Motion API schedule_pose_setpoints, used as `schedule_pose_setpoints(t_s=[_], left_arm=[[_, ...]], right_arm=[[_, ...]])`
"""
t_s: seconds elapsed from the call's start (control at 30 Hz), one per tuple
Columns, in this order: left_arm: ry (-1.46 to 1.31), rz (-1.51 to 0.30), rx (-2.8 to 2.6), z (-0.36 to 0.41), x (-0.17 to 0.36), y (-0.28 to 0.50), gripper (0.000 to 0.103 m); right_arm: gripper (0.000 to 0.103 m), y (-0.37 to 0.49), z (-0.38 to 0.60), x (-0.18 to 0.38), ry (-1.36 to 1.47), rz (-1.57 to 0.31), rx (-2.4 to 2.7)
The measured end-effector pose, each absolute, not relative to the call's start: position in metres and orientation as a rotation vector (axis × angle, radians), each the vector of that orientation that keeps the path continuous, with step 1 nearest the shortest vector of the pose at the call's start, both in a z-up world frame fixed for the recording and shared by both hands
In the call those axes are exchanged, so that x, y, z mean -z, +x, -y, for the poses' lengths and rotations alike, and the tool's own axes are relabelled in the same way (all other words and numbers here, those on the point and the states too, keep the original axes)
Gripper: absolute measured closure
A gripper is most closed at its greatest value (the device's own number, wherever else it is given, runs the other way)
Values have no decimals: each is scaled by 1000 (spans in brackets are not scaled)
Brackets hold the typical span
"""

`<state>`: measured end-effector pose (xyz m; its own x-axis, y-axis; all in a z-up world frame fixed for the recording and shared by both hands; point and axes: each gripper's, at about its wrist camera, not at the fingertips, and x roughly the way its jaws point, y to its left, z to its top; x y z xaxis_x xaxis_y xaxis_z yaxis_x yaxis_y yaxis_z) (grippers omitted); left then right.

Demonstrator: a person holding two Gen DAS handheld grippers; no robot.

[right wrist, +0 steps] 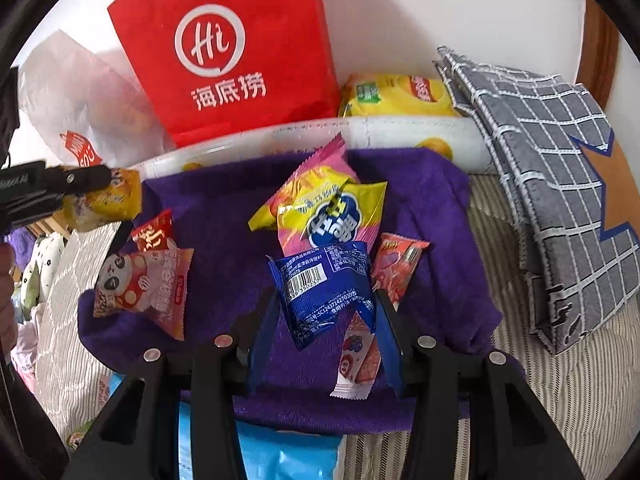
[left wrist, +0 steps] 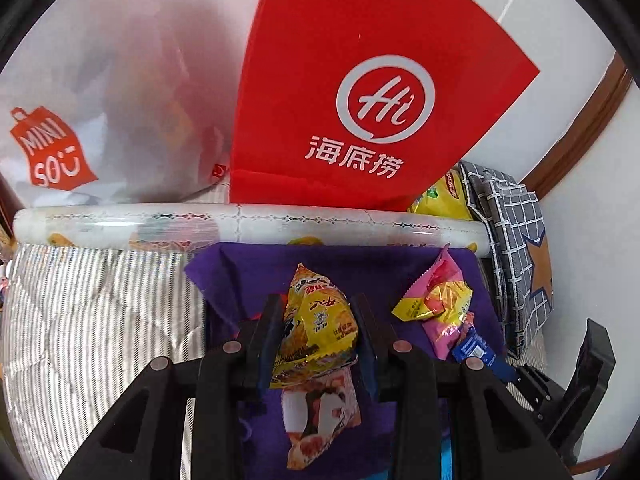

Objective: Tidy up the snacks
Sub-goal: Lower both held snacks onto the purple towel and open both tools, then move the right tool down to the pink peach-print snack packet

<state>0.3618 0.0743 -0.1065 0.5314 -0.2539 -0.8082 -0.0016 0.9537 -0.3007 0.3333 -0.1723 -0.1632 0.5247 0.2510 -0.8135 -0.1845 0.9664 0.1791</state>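
The left gripper (left wrist: 316,322) is clamped tight on a yellow snack packet (left wrist: 316,328), holding it above the purple towel (right wrist: 224,240) spread on the bed; the right gripper (right wrist: 326,320) has its fingers pressed on a blue snack packet (right wrist: 324,284) over the same towel. More packets lie loose on the towel, a pink and yellow packet (right wrist: 320,208) just behind the blue one and a panda packet (right wrist: 144,284) to its left; a red paper bag (right wrist: 232,48) stands behind against the wall.

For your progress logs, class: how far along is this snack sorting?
Done: nothing visibly sorted yet. In hand: the left gripper holds a yellow packet; the right gripper holds a blue packet. Left: a panda packet, pink packet and orange packet lie on the purple cloth.
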Motion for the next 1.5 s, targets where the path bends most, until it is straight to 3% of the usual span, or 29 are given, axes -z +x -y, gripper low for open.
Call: schedule_pose_setpoints(t_s=[0.6, 0.77, 0.87, 0.93, 1.1, 1.5], left_arm=[[-255, -1078, 169, -53, 141, 379, 70], [-239, -1080, 169, -49, 136, 377, 70], [-237, -1089, 164, -48, 132, 374, 61], [-226, -1075, 152, -49, 126, 368, 44], [-209, -1062, 147, -50, 113, 347, 43], [-195, -995, 148, -59, 65, 267, 42]], right_arm=[[54, 341, 164, 176, 28, -1069, -271], [45, 340, 165, 174, 56, -1076, -280], [43, 336, 167, 170, 69, -1080, -281], [40, 331, 168, 166, 67, -1076, -278], [22, 315, 171, 144, 64, -1042, -238], [20, 246, 187, 95, 80, -936, -132]])
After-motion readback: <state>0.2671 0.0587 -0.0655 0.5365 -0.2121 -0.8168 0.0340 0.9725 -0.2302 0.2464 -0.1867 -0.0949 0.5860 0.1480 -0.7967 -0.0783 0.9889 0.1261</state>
